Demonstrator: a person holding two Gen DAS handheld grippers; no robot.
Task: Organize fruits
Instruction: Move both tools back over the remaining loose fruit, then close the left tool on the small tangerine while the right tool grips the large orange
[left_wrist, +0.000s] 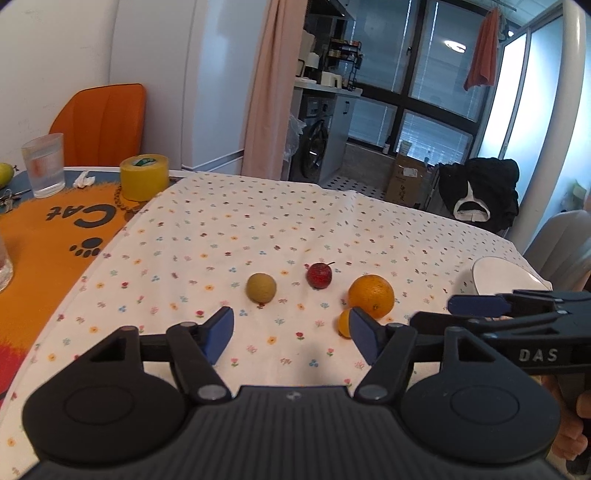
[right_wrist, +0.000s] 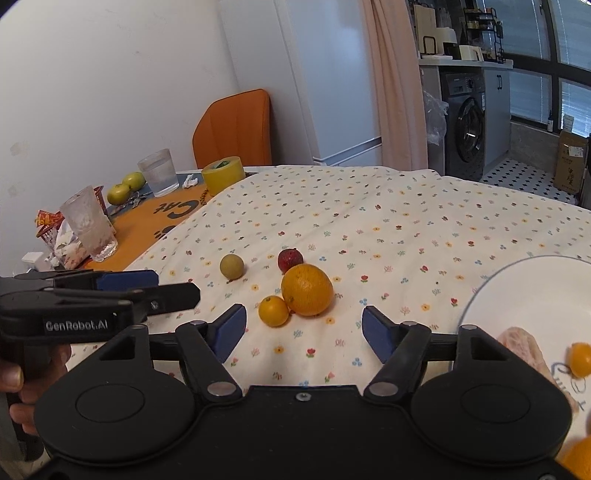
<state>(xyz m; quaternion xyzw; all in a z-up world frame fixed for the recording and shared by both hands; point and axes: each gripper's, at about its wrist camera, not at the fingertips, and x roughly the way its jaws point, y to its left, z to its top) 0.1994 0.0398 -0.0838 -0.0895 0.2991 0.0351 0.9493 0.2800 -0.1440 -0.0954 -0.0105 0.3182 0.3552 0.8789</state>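
Fruits lie loose on the floral cloth (right_wrist: 369, 206), the big orange (right_wrist: 307, 290) touching a small orange (right_wrist: 273, 311), so the released right gripper (right_wrist: 303, 330) aims there, plate (right_wrist: 517, 295) waiting at three o'clock, while the left gripper (left_wrist: 291, 334) hovers released too.

My left hand-held gripper (left_wrist: 291, 332) is matt black plastic with smooth blue pads (left_wrist: 220, 332) and dull metal pivot pins. Beyond it, a flower-printed cloth (left_wrist: 258, 229), soft and slightly creased, carries a large orange (left_wrist: 371, 295) with dimpled, faintly shiny peel. The plate (right_wrist: 532, 295) is glossy white.
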